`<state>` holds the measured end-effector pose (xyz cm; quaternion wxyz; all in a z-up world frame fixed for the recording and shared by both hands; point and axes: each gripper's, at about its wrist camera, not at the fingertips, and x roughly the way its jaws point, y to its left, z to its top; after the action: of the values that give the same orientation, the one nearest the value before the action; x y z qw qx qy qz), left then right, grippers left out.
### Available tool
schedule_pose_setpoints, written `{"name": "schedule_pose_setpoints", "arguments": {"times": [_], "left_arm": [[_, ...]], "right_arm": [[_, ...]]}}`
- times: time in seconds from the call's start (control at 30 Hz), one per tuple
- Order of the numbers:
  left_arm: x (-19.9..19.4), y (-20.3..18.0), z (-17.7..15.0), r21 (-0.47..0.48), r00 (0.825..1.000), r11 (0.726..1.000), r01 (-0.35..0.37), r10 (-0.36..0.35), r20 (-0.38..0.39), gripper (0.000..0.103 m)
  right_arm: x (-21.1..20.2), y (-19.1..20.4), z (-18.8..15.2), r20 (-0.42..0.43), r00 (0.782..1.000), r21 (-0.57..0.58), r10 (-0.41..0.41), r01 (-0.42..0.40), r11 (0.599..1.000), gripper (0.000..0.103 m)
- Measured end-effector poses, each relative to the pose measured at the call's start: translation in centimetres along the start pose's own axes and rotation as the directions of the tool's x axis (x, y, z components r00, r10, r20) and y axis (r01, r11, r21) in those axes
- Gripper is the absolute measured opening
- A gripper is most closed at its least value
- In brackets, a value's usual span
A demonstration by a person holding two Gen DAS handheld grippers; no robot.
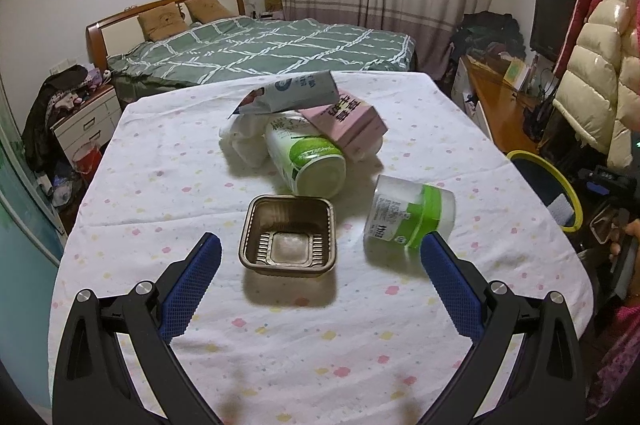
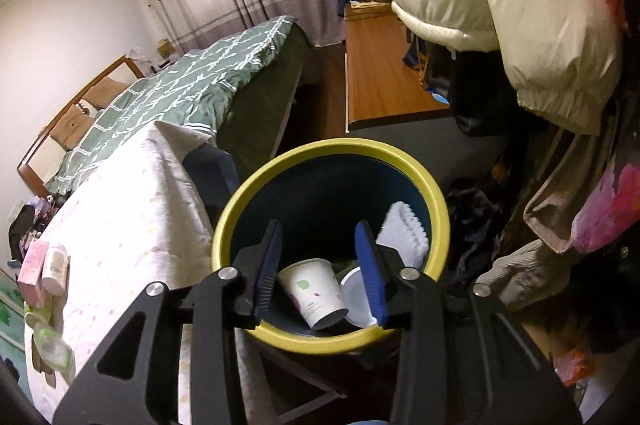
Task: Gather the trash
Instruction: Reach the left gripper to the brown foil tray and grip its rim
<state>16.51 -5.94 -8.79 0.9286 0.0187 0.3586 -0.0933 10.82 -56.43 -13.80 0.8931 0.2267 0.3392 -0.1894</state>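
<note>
Tongs (image 2: 318,229) apart above bin (image 2: 436,185) rim.

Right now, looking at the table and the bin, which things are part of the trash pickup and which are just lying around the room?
Part of the job:
brown tray
green-lidded jar
green-and-white can
pink carton
grey-blue carton
crumpled white paper
yellow-rimmed bin
paper cup, already in the bin

Just lying about:
bed
cream puffer jacket
wooden desk

A cloth-covered table (image 1: 160,153) carries a brown tray (image 1: 288,237), bottles and cartons.
</note>
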Motion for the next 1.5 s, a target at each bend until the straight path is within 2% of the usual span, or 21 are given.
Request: {"name": "schedule_pose_setpoints", "arguments": {"times": [0.5,0.67,0.93,1.13,1.23,1.27,1.5], "left_arm": [[6.2,2.0,1.1,0.030,0.994,0.998,-0.048,0.051,-0.098,0.098],[8.3,2.8,1.4,0.016,0.989,1.000,-0.020,0.023,-0.148,0.098],[10.2,2.9,1.4,0.034,0.983,0.999,-0.023,0.029,-0.182,0.098],[10.4,3.1,1.5,0.038,0.980,0.999,-0.018,0.025,-0.196,0.086],[10.3,3.1,1.3,0.037,0.978,0.999,-0.014,0.021,-0.205,0.077],[10.3,3.2,1.3,0.037,0.978,0.999,-0.010,0.018,-0.208,0.070],[7.1,3.2,0.6,0.055,0.986,0.998,-0.015,0.024,-0.167,0.069]], "right_arm": [[-0.7,2.5,-0.3,-0.008,0.999,-0.046,0.041,-0.042,0.998,0.037],[-0.6,3.1,-0.4,-0.014,0.999,-0.057,0.044,-0.045,0.997,0.038],[-0.2,3.8,-0.8,-0.032,0.998,-0.064,0.046,-0.048,0.997,0.038],[-0.1,3.9,-0.8,-0.036,0.998,-0.069,0.052,-0.054,0.996,0.038],[-0.2,3.9,-0.8,-0.035,0.998,-0.070,0.055,-0.057,0.996,0.038],[-0.3,3.9,-0.8,-0.035,0.998,-0.070,0.056,-0.059,0.996,0.038],[-1.0,4.0,-1.0,-0.027,0.997,-0.072,0.073,-0.075,0.995,0.038]]}}
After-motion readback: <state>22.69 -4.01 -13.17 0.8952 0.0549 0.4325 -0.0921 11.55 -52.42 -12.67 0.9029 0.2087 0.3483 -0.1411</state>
